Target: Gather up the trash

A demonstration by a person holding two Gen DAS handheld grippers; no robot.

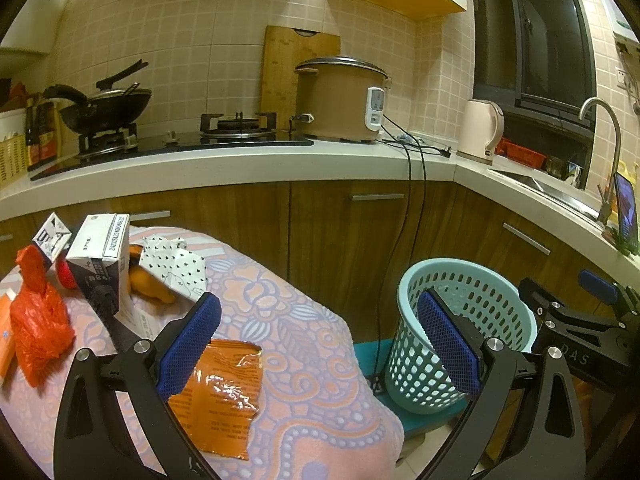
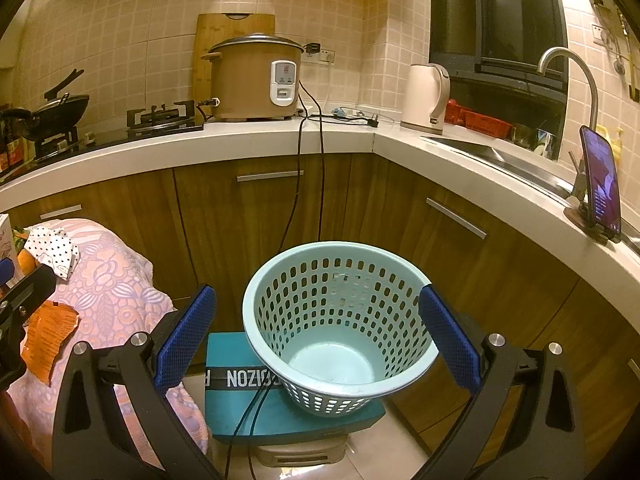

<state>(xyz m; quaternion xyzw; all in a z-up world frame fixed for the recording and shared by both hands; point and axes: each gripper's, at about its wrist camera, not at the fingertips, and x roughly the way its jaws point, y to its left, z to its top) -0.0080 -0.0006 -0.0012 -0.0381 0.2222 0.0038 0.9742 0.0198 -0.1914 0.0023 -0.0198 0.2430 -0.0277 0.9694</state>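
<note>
Presently, both tongs gape wide and hold nothing.
Left tongs [image 1: 320, 344], pads of blue mesh, hover above a flat orange foil wrapper [image 1: 218, 394] on the floral fleece cloth [image 1: 304, 320]; crumpled red plastic bag [image 1: 38, 320] and upright milk carton [image 1: 102, 262] lie beyond. Right tongs [image 2: 318, 336] frame the perforated pale-blue plastic basket [image 2: 340, 280], round, tapered, tilted, on a teal box [image 2: 240, 412].
</note>
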